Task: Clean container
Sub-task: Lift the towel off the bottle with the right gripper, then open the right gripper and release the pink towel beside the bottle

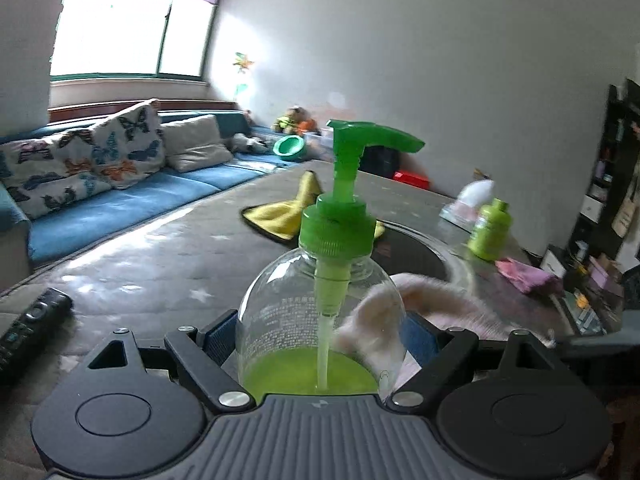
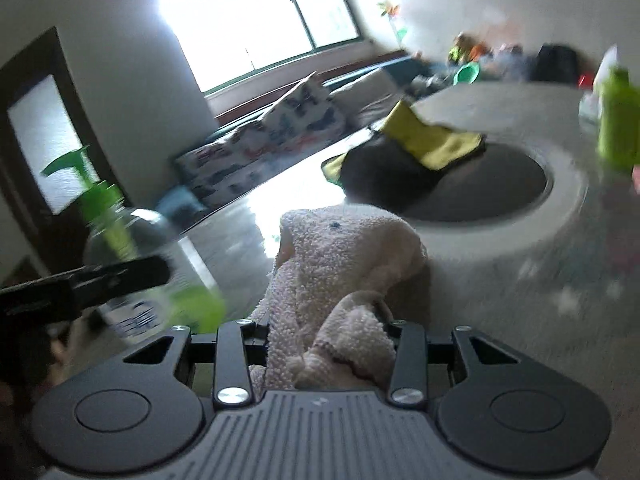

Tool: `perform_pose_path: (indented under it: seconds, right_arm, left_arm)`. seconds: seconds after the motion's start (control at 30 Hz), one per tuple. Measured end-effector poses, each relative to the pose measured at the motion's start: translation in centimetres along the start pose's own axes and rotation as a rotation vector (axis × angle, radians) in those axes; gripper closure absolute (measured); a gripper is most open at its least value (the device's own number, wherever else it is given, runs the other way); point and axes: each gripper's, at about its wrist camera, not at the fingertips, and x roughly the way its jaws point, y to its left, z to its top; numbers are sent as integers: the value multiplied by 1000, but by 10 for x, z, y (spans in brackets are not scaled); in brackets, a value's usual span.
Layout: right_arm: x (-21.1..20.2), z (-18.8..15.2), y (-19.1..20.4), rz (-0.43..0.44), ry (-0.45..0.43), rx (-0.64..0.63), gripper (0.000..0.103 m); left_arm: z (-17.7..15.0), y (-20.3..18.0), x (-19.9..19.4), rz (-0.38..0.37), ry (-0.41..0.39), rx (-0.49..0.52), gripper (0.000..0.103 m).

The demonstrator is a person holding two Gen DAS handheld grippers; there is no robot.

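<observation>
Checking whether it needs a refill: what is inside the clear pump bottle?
The pump bottle holds green liquid low in its base, with the pump's tube dipping into it. The very bottom is hidden behind the left gripper.

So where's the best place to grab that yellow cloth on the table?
Probably the peak of the yellow cloth that sticks up at its far end. That raised fold gives the fingers something to pinch, while the rest lies flat on the table. Come from above with a hand-held gripper. Both are busy now: the left holds the pump bottle, the right the pink towel.
</observation>
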Motion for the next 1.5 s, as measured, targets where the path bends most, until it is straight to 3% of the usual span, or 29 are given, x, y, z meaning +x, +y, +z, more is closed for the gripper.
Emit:
perform_pose_path:
  seconds: [0.23, 0.37, 0.5, 0.63, 0.73, 0.9, 1.13, 1.37, 1.5]
  right_arm:
    - [17, 14, -2, -66, -13, 12, 48]
    - [2, 16, -11, -78, -65, 25, 19]
    - [-20, 19, -23, -107, -111, 58, 9]
    - [-34, 19, -37, -188, -151, 72, 2]
    - [-36, 15, -44, -291, -149, 45, 0]
    - [-28, 4, -61, -417, -126, 39, 0]
    - [-9, -9, -80, -499, -69, 90, 0]
    - [4, -8, -82, -559, -15, 83, 0]
    - [12, -5, -81, -579, 4, 61, 0]
  left_arm:
    - [2, 23, 20, 87, -5, -28, 15]
    - [-5, 30, 25, 104, 14, -25, 15]
    - [-11, 30, 23, 105, 11, -22, 15]
    - [-11, 29, 21, 102, 12, -12, 12]
    - [-14, 31, 13, 98, 0, -19, 1]
    - [-23, 33, -9, 92, -7, 5, 0]
    - [-38, 43, -24, 153, 49, 30, 0]
    - [-48, 54, -5, 256, 165, 3, 0]
    - [-49, 55, 1, 279, 196, -3, 0]
